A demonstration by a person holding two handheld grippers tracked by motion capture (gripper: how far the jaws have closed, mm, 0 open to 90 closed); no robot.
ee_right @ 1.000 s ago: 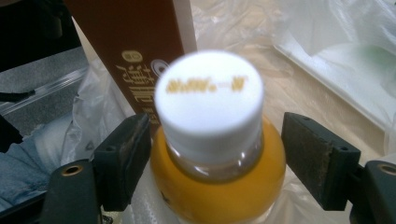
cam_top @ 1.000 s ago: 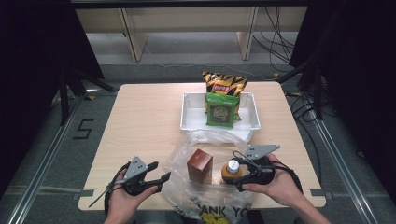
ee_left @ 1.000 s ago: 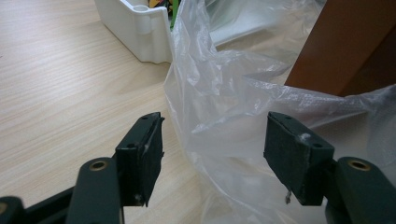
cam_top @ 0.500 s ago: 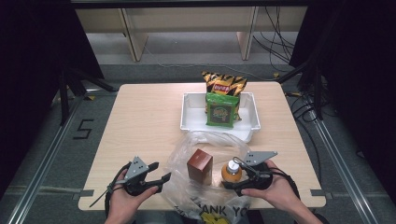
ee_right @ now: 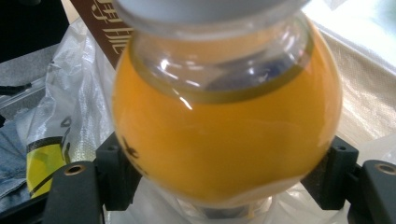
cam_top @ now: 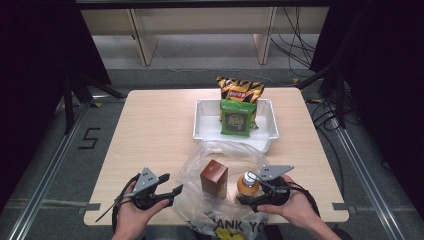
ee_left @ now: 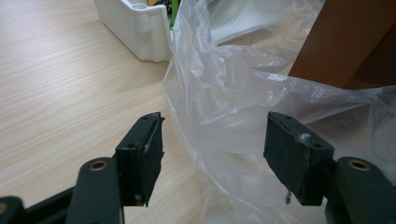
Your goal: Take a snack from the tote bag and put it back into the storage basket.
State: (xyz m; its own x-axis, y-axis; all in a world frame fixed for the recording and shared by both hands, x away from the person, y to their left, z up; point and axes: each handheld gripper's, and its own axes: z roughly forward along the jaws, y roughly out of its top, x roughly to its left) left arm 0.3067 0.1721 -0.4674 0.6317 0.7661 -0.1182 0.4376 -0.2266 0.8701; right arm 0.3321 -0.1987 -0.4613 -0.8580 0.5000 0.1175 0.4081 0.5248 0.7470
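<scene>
1. Near the table's (cam_top: 150, 130) front edge, the right tongs (ee_right: 219, 186) are clamped on the orange juice bottle (ee_right: 224, 116), one jaw on each side of its round belly; the bottle stands upright on the clear plastic bag (cam_top: 220, 200).
2. The bag's front, hanging over that edge, reads "ANK YO" in black with a yellow mark.
3. The left tongs (ee_left: 212, 154) are spread wide at the bag's left rim, one jaw over bare wood, the other against the film, holding nothing.
4. Just left of the bottle stands a brown carton (cam_top: 214, 178) with white characters I cannot read.
5. Farther back, towards the far edge, a white bin (cam_top: 202, 127) holds a green snack packet (cam_top: 236, 118) and a yellow-and-black crisp bag (cam_top: 240, 89).
</scene>
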